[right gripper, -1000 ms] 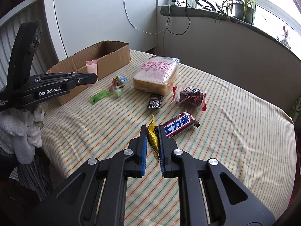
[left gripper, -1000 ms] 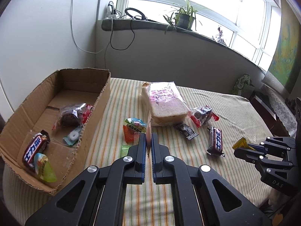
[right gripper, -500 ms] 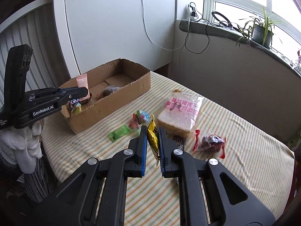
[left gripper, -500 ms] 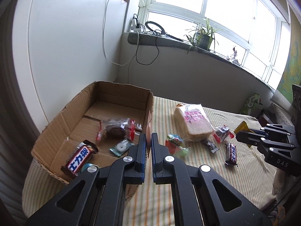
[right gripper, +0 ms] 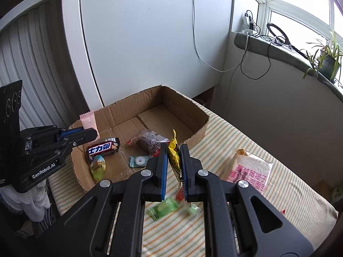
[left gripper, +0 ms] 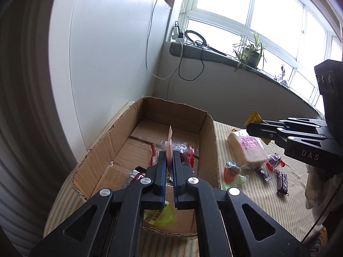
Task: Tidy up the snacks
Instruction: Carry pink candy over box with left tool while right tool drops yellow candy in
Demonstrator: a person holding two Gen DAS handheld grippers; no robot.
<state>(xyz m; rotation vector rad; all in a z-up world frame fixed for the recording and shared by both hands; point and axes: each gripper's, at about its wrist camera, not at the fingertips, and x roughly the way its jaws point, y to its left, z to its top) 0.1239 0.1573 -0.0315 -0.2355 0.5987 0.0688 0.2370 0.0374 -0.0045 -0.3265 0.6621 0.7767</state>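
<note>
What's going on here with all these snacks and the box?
A person is sorting snacks into an open brown cardboard box on a striped tablecloth. The left gripper is shut on a thin pink sachet held over the box; the right gripper is shut on a yellow foil packet near the box's edge. A bagged loaf of sliced bread lies outside the box.

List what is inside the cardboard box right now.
Inside the cardboard box: a chocolate bar, a green-yellow packet, a clear-wrapped dark cake and a small ring candy. The right tongs cover the near corner.
</note>
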